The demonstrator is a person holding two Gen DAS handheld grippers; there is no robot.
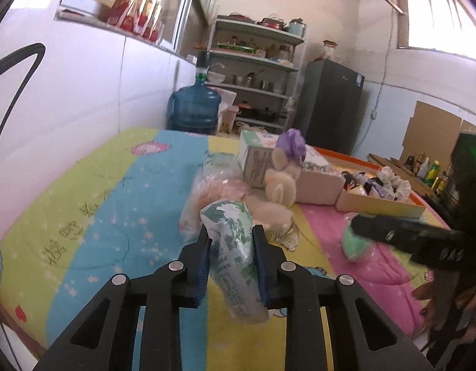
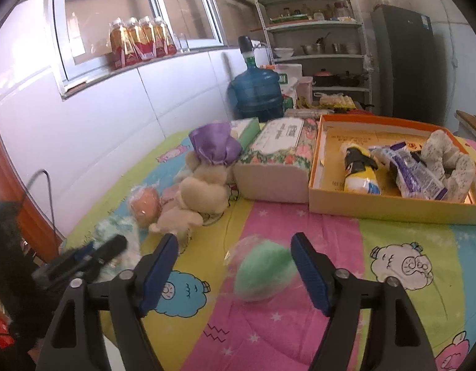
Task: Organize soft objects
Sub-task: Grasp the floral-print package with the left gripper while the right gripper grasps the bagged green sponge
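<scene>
We have the tissue pack point(image 1: 234, 256) — a soft green-leaf-printed packet — clenched between the blue pads of our left claw point(image 1: 231, 259), lifted over the striped cartoon quilt point(image 1: 114, 216). It sits tilted in the grip, its lower end hanging past the pads, so the hold looks shallow rather than centred.

Our right claw point(image 2: 234, 273) is released, its jaws spread wide around the green ball point(image 2: 262, 273) in its clear wrapper; the ball lies on the pink stripe between the pads, and we cannot tell whether either pad touches it yet.

Beyond these, the plush rabbit point(image 2: 200, 185) with the purple cap leans against a floral tissue box point(image 2: 278, 160), with an orange wrapped ball point(image 2: 145, 205) just beside it. The likely destination is the orange cardboard tray point(image 2: 392, 207) — already holding a yellow penguin toy point(image 2: 360, 170), a purple packet and a grey plush.

What could go wrong, as we judge it:
- The tissue pack may slip or swing out, because slick film squeezed off-centre gives way as the claw moves.
- The green ball may roll or squirt aside when the right claw closes, since its wrapper is smooth and the quilt yields.
- Both claws work near each other, so carrying the pack toward the tray could knock the right claw or topple the rabbit.
</scene>
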